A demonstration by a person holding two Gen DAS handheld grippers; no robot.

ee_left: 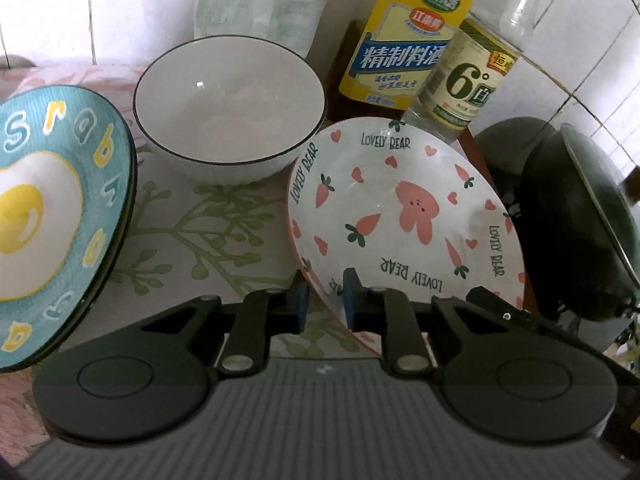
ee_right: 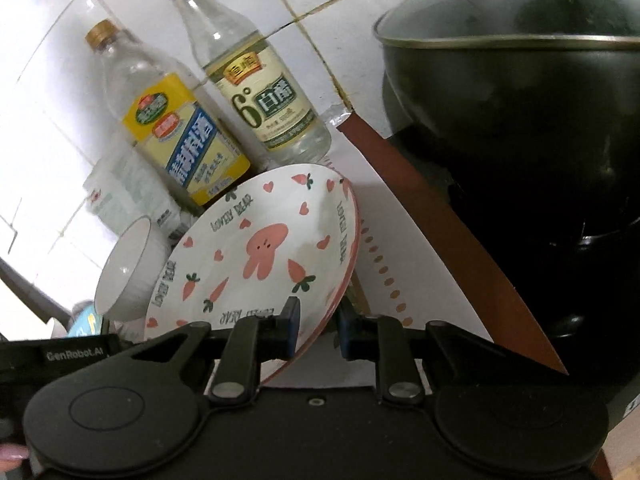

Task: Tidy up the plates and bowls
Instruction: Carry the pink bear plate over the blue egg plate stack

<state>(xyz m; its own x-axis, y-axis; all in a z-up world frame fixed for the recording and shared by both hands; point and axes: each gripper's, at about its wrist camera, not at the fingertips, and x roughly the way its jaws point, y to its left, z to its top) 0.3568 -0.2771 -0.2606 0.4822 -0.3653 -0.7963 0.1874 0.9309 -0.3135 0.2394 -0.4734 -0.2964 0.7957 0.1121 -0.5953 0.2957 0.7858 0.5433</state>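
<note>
Left wrist view: left gripper (ee_left: 325, 300) is straddling the bear plate (ee_left: 404, 216) rim, bowl (ee_left: 230, 108) at 11 o'clock, blue plates (ee_left: 60, 216) at 9 unstacked; right wrist view: right gripper (ee_right: 316, 330) is straddling the same tilted rim, closure indeterminate.

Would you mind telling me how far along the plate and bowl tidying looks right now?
Done: two teal egg plates already look stacked at the left. In hand: the rabbit plate, tilted, with the left claw and right claw each straddling its rim; whether they clamp it is unclear. Left: the white bowl stands alone on the cloth, and the rabbit plate is not yet placed.
</note>
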